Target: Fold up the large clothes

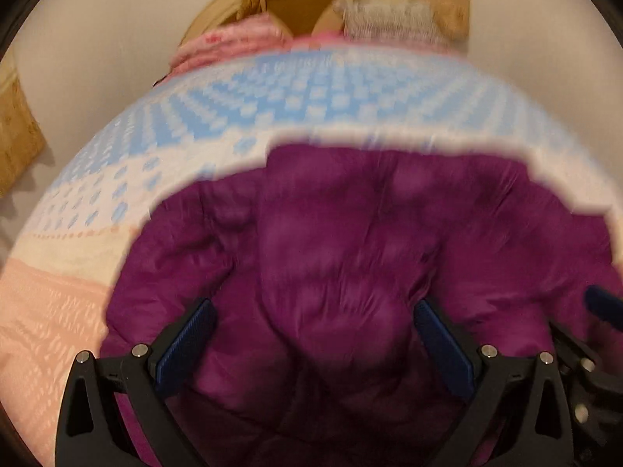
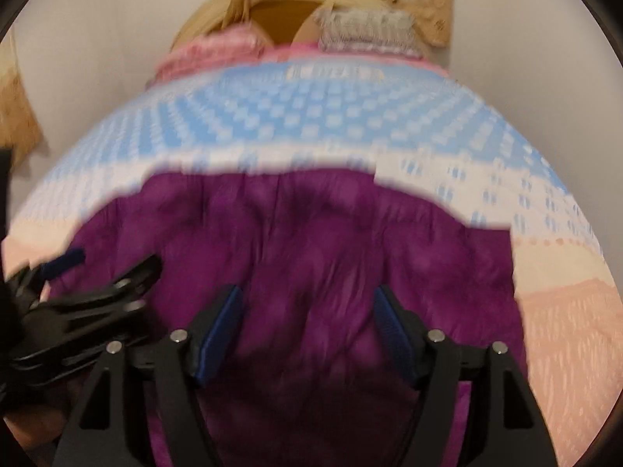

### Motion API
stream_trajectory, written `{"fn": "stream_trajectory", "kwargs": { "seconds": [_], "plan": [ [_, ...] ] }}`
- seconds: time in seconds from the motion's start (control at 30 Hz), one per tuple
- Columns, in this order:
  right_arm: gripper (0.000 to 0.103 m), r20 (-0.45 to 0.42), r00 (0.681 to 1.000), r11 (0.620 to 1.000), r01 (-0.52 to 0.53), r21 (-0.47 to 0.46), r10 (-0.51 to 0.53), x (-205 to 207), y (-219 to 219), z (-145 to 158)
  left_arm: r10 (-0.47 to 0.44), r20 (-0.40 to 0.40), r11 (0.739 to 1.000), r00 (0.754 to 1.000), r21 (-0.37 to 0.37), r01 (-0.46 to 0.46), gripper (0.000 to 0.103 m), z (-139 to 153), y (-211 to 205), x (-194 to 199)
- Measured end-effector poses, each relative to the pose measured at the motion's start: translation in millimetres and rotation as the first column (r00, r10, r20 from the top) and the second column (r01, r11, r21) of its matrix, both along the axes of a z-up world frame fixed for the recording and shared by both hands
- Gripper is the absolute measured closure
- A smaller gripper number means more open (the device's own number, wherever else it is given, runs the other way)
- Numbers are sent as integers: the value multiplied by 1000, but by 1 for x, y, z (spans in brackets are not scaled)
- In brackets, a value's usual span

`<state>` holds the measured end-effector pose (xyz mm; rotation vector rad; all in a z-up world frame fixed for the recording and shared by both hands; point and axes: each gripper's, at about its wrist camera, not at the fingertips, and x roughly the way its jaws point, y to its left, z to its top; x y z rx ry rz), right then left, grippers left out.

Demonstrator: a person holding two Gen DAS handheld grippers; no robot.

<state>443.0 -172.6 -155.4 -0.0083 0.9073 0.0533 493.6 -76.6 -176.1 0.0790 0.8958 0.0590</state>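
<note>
Purple padded jacket [image 1: 350,272] was seen spread on a bed covered by a blue-and-white checked blanket [image 1: 272,93], with a pink band of the cover showing toward the near edges. In both wrist views the garment lay directly below and ahead of the tools, its far edge running across the picture against the white stripe of the blanket, so that its long axis was judged to run from side to side, across the line along which both grippers pointed. The left gripper [image 1: 311,334] was held with its blue pads wide apart over the fabric, nothing being pinched between them. The right gripper [image 2: 307,330] was likewise seen with its pads apart and only loose cloth beneath them; no hold on the jacket could be made out, though the blur left actual contact with the fabric uncertain. The two tools were close together: the right one appeared at the right edge of the left view, and the left one at the left edge of the right view. The jacket's left portion lay nearer the left gripper and its right portion nearer the right, so a fold was judged to call for each tool taking the side beneath it. Pillows [image 2: 362,27] and a wooden headboard [image 2: 280,11] were seen beyond, well apart from the garment.
</note>
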Motion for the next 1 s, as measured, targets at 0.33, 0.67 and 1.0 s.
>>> {"fn": "stream_trajectory", "kwargs": {
  "seconds": [0.33, 0.67, 1.0],
  "plan": [
    [27, 33, 999, 999, 28, -17, -28, 4, 1, -29, 10, 26, 999, 1000, -35, -9, 1, -8, 5, -4],
    [26, 46, 999, 999, 28, -32, -27, 2, 3, -31, 10, 28, 999, 1000, -35, -9, 1, -9, 4, -4],
    [24, 31, 999, 999, 21, -48, -19, 4, 9, -31, 10, 18, 1000, 1000, -27, -10, 1, -8, 4, -3]
  ]
}}
